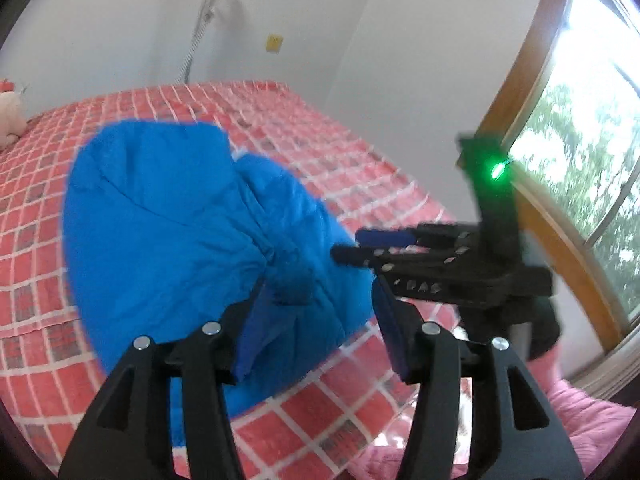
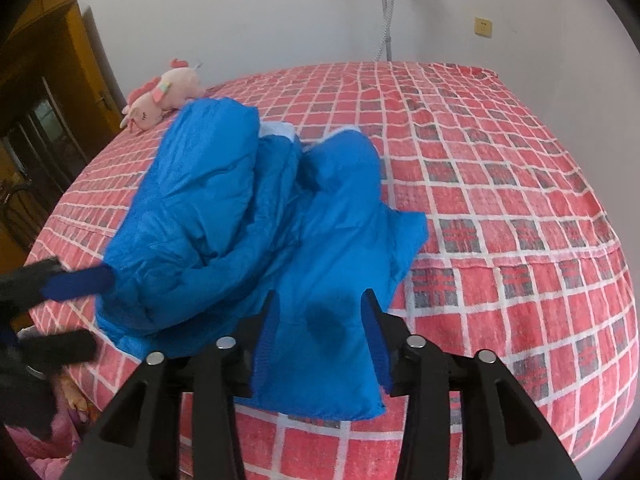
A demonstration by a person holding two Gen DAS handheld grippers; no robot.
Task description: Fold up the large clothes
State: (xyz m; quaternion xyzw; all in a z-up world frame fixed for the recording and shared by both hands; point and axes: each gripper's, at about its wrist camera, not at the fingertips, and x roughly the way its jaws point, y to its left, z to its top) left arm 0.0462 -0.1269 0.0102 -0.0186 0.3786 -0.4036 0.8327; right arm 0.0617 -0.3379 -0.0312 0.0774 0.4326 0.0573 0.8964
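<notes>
A large blue padded jacket lies bunched and partly folded on a bed with a red checked cover. My left gripper hovers over the jacket's near edge. Its jaws stand apart, with blue cloth showing below the gap and nothing pinched. In the right wrist view the left gripper comes in from the left edge, its two fingers spread. My right gripper is open above a flat flap of the jacket near the bed's front edge. The left wrist view shows the right gripper from the side, at the jacket's right edge.
A pink plush toy lies at the bed's far left corner. A wood-framed window stands to the right and a wooden door to the left. A pink blanket lies below the bed's front edge.
</notes>
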